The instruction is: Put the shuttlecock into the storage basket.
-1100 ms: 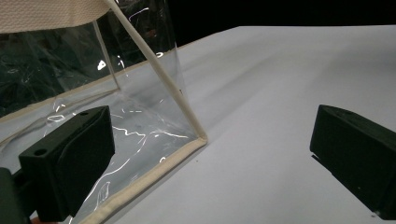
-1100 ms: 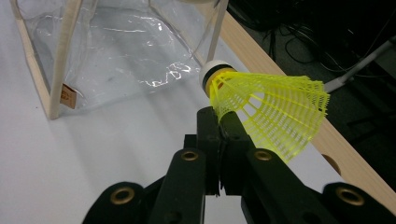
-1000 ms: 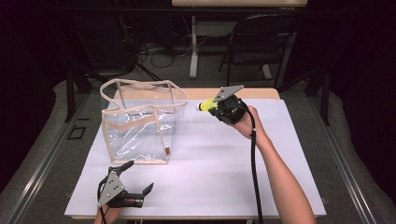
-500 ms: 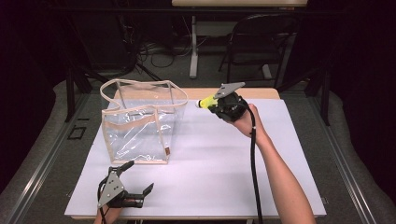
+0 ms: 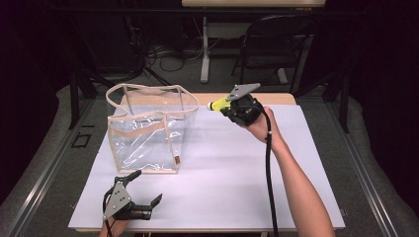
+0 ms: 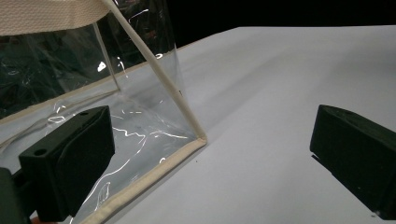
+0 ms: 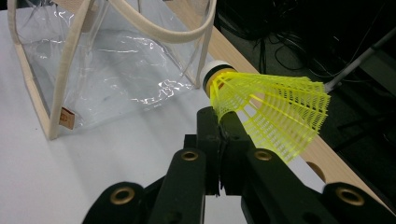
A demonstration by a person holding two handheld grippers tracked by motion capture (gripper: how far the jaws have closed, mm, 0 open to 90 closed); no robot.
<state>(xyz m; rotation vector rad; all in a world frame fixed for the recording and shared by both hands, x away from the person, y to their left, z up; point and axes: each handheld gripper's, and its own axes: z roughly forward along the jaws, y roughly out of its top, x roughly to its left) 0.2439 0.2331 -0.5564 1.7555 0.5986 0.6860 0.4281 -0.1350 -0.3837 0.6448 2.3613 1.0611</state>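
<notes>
Obstacle: clear bag [image 5: 148,133] stands upright at the table's [image 5: 237,187] left.
Free room: bare tabletop right of it.

We lose part of the shuttlecock's [image 7: 266,109] skirt behind the right gripper's [image 7: 219,135] clamped jaws. In the left gripper view the bag [image 6: 93,93] runs off the top and left edges. From above, the left hand [image 5: 109,228] beside the bag is cut by the bottom edge.

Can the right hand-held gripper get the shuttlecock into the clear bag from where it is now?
Probably yes: the right hand-held gripper holds the shuttlecock just beside the clear bag, whose top stands open, with nothing between them.
</notes>
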